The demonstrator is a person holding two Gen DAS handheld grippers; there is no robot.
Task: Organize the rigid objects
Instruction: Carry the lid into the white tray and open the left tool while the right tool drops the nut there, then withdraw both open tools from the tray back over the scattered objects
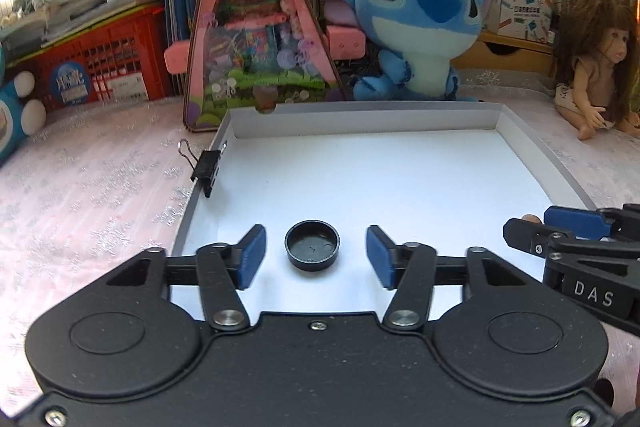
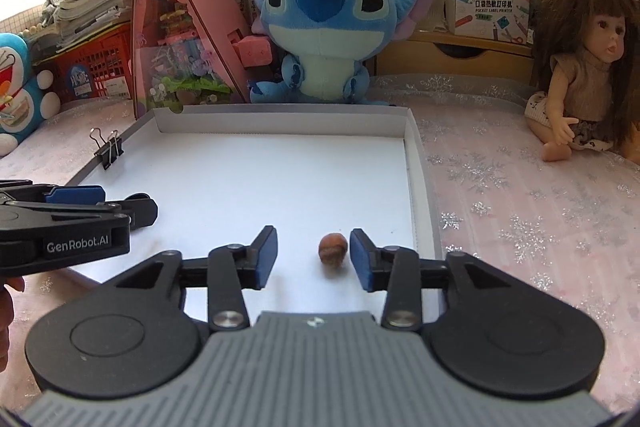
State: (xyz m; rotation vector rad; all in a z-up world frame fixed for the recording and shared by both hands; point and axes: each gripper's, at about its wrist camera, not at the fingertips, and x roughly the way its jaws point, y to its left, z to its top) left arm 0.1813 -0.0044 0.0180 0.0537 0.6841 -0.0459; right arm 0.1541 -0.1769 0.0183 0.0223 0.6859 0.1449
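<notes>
Two tools gape over the white tray (image 1: 400, 119): left tool (image 1: 314, 255) around a black cap (image 1: 312, 245), right tool (image 2: 313, 254) beside a nut (image 2: 332, 247).

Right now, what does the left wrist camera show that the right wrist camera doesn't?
Only the left wrist view shows the black cap lying between the open left gripper pads. Only the right wrist view shows the brown nut between the open right gripper pads, nearer the right pad. Both show the white tray, the binder clip on its left wall, and the blue plush behind.
</notes>
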